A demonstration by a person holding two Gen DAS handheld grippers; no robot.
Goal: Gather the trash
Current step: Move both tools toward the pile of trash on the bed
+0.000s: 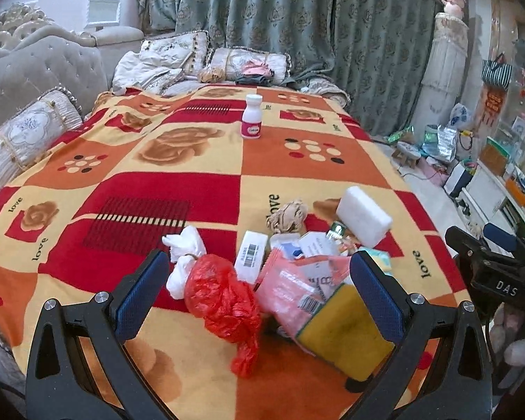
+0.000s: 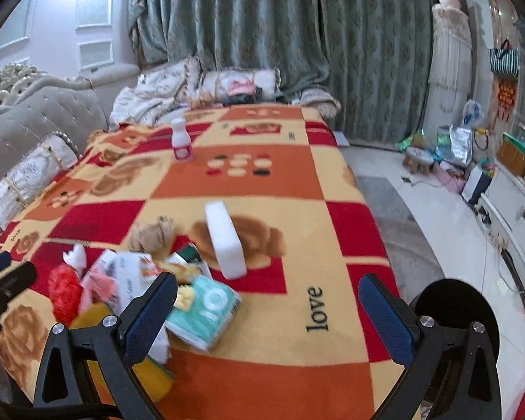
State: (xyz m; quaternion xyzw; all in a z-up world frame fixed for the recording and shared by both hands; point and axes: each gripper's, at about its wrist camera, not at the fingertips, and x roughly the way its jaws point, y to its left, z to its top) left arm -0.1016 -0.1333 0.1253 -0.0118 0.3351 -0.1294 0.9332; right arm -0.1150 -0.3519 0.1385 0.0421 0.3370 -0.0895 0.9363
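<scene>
Evidently little had been collected: both the left gripper (image 1: 259,280) and right gripper (image 2: 267,304) hung wide open and empty, the trash pile (image 1: 297,266) and white bottle (image 1: 252,116) lying uncollected on the blanket (image 1: 122,182).

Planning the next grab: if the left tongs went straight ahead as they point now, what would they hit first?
Probably the red plastic bag lying between the open left tongs, with the pink packet beside it; depth is uncertain.

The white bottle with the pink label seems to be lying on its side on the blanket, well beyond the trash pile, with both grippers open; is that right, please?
Not quite: the white bottle stands upright, cap on top, as the left wrist view shows. The rest holds: it sits on the blanket well beyond the trash pile, and the left gripper and right gripper are both open.
</scene>
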